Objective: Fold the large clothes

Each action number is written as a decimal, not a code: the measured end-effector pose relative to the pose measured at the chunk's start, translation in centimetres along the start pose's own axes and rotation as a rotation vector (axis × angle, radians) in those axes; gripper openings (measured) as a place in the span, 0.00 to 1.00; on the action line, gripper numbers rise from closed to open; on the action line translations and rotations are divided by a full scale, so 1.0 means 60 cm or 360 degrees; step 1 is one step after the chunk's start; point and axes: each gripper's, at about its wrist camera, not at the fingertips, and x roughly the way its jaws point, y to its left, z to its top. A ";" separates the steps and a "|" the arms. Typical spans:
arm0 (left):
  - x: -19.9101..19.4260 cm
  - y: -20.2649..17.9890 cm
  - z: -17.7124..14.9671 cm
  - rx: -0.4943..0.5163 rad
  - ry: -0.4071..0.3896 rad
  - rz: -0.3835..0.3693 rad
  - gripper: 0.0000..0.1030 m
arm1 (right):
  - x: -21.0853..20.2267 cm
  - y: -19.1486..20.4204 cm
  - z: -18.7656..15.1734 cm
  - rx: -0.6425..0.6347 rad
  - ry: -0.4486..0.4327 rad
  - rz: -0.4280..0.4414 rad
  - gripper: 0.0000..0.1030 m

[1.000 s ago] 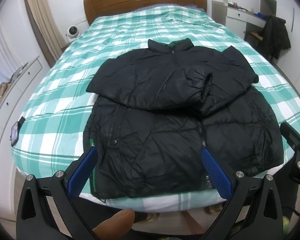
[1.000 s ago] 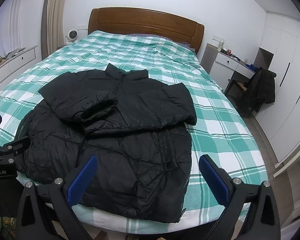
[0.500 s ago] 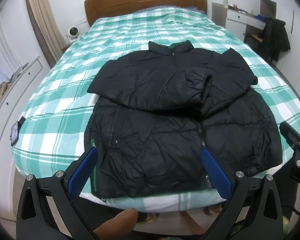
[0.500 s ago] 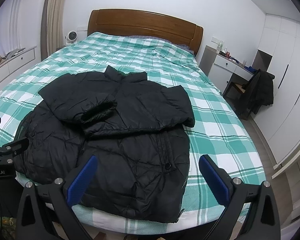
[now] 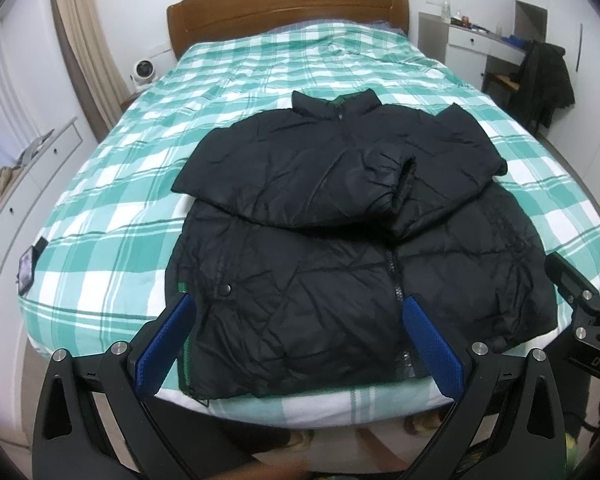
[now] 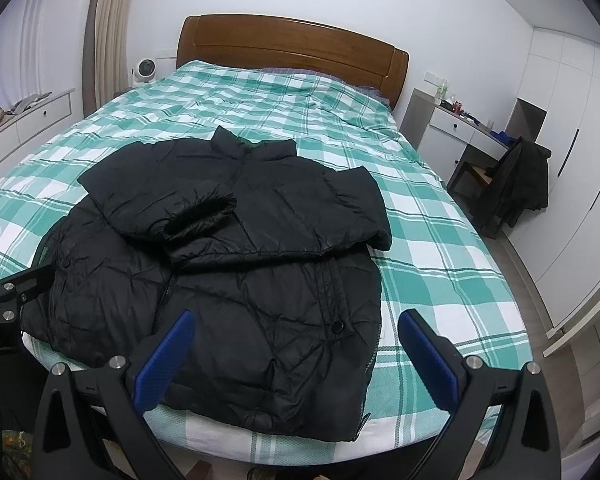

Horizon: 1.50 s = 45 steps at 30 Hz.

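Note:
A black puffer jacket lies face up near the foot of the bed, collar toward the headboard, both sleeves folded across its chest. It also shows in the right wrist view. My left gripper is open and empty, held just off the foot edge over the jacket's left hem. My right gripper is open and empty, over the hem's right corner. Neither touches the jacket.
The bed has a green and white checked cover and a wooden headboard. A phone lies at the bed's left edge. A desk and a chair with a dark coat stand on the right. Drawers line the left wall.
Both grippers have pulled back and risen slightly, so the jacket sits a little lower and farther in view. The jacket has not moved. Both grippers stay open.

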 end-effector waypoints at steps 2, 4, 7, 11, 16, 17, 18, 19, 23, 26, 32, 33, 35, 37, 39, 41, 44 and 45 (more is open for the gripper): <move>0.003 0.000 -0.001 -0.0005 0.0015 0.0001 1.00 | 0.002 0.001 0.000 -0.0004 0.0002 0.0003 1.00; 0.007 0.002 -0.001 -0.0010 0.0029 0.0003 1.00 | 0.002 0.003 0.000 -0.0007 0.0004 0.0006 1.00; 0.009 0.007 -0.002 -0.0022 0.0043 0.0010 1.00 | 0.004 0.003 0.001 -0.0006 0.0004 0.0008 1.00; 0.016 0.014 -0.005 -0.0042 0.0064 0.0001 1.00 | 0.004 0.005 0.001 -0.0011 -0.0005 0.0004 1.00; 0.021 0.013 -0.008 -0.0007 0.0071 -0.0025 1.00 | 0.005 0.001 0.002 0.0004 -0.0015 0.0015 1.00; 0.022 0.015 -0.008 -0.0011 0.0071 -0.0051 1.00 | 0.005 0.000 0.003 0.0010 -0.0019 0.0018 1.00; 0.023 0.016 -0.007 -0.0013 0.0073 -0.0069 1.00 | 0.005 -0.001 0.003 0.0013 -0.0022 0.0023 1.00; 0.024 0.017 -0.006 -0.0009 0.0079 -0.0093 1.00 | 0.005 -0.001 0.004 0.0016 -0.0027 0.0029 1.00; 0.017 0.017 -0.002 0.0021 0.0051 -0.0137 1.00 | 0.003 -0.004 0.004 0.0026 -0.0057 0.0080 1.00; 0.008 0.017 0.001 0.0036 0.0007 -0.0120 1.00 | -0.006 -0.004 0.006 0.0007 -0.0111 0.0079 1.00; 0.009 0.034 0.009 0.0018 -0.0011 -0.0132 1.00 | -0.027 -0.002 0.007 -0.0099 -0.0300 0.0110 1.00; 0.010 0.038 0.010 0.0006 -0.0015 -0.0130 1.00 | -0.023 -0.001 0.007 -0.0107 -0.0287 0.0143 1.00; 0.013 0.045 0.012 -0.0005 -0.0022 -0.0113 1.00 | -0.009 0.001 0.004 -0.0113 -0.0207 0.0273 1.00; 0.021 0.048 0.012 0.0004 -0.0031 -0.0103 1.00 | 0.002 0.002 0.000 -0.0104 -0.0137 0.0361 1.00; 0.040 0.050 0.010 0.0029 -0.0022 -0.0186 1.00 | 0.017 0.003 -0.004 -0.0067 -0.0063 0.0385 1.00; 0.066 0.046 0.011 0.0048 0.0009 -0.0270 1.00 | 0.028 0.005 -0.009 -0.0053 0.0004 0.0382 1.00; 0.085 0.018 0.027 0.0154 -0.0031 -0.0330 1.00 | 0.036 0.004 -0.016 -0.0043 0.0045 0.0328 1.00; 0.086 0.007 0.034 0.0197 -0.0056 -0.0337 1.00 | 0.038 0.001 -0.019 -0.0029 0.0051 0.0318 1.00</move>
